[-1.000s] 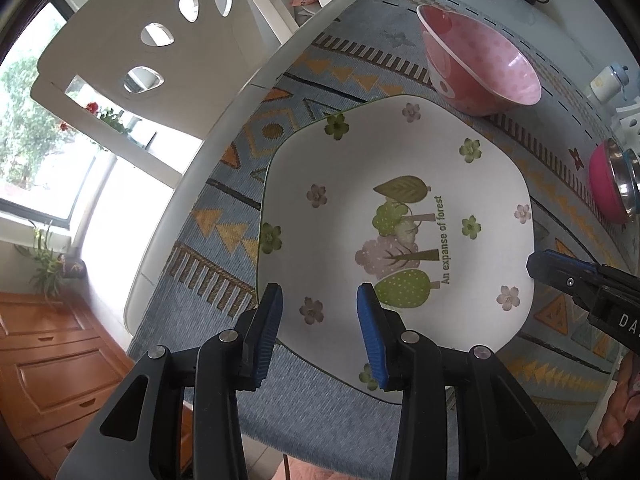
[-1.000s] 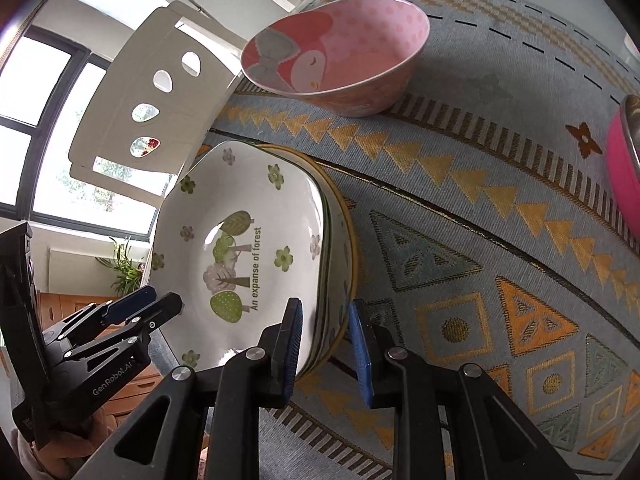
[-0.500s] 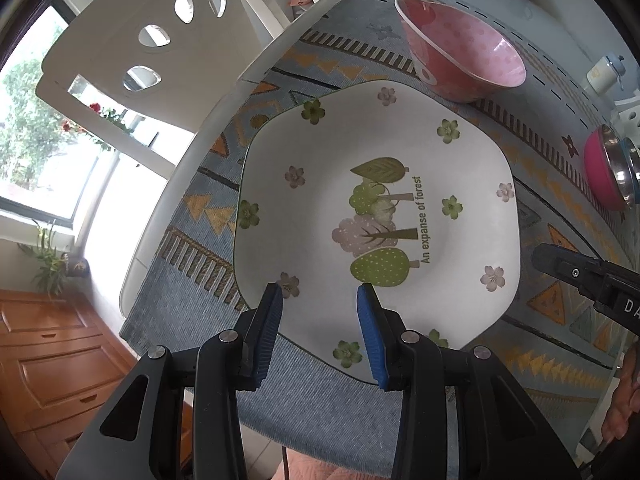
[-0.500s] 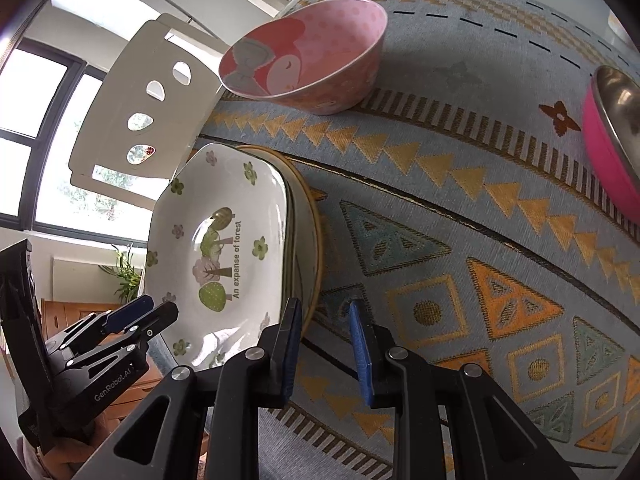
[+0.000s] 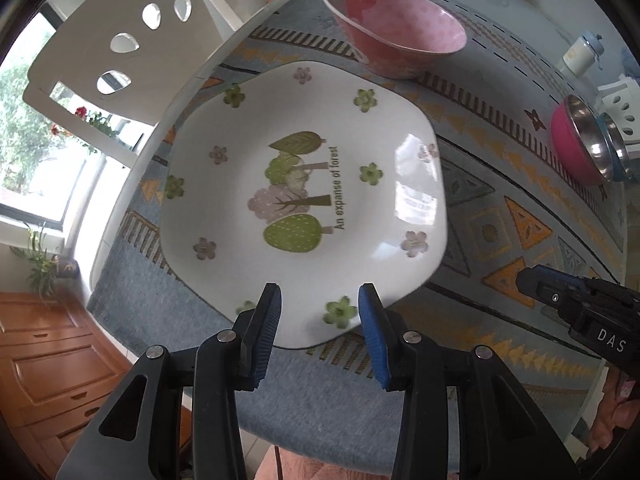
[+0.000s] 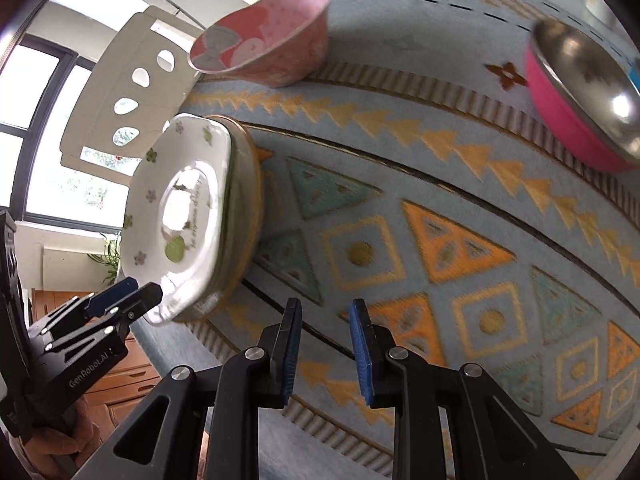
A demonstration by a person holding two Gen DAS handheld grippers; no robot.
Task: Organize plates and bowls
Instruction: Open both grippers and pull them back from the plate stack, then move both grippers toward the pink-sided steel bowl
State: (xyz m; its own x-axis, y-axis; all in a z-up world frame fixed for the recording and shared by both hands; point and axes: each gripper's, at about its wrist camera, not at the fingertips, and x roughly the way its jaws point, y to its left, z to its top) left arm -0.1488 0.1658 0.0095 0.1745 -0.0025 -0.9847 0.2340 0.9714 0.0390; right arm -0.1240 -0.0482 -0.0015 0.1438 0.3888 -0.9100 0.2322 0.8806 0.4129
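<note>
A white plate with a tree print [image 5: 304, 196] lies on top of a stack of plates [image 6: 236, 232] near the table's near-left edge. My left gripper [image 5: 320, 316] is open and empty, its tips just above the plate's near rim; it also shows in the right wrist view [image 6: 136, 296]. My right gripper [image 6: 325, 328] is open and empty over the patterned cloth, to the right of the stack; it shows in the left wrist view [image 5: 532, 280]. A pink bowl [image 5: 396, 36] stands behind the plates. A pink bowl with a steel inside [image 6: 580, 92] stands at the far right.
A blue patterned cloth [image 6: 440, 240] covers the table. A white chair [image 5: 120, 40] stands beyond the table's left edge. A small white jar [image 5: 580, 54] and a white rack [image 5: 620, 104] stand at the far right. A wooden cabinet [image 5: 52, 360] is below left.
My right gripper has opened and drawn back to the right, away from the plate stack. My left gripper has pulled back toward the plate's near rim.
</note>
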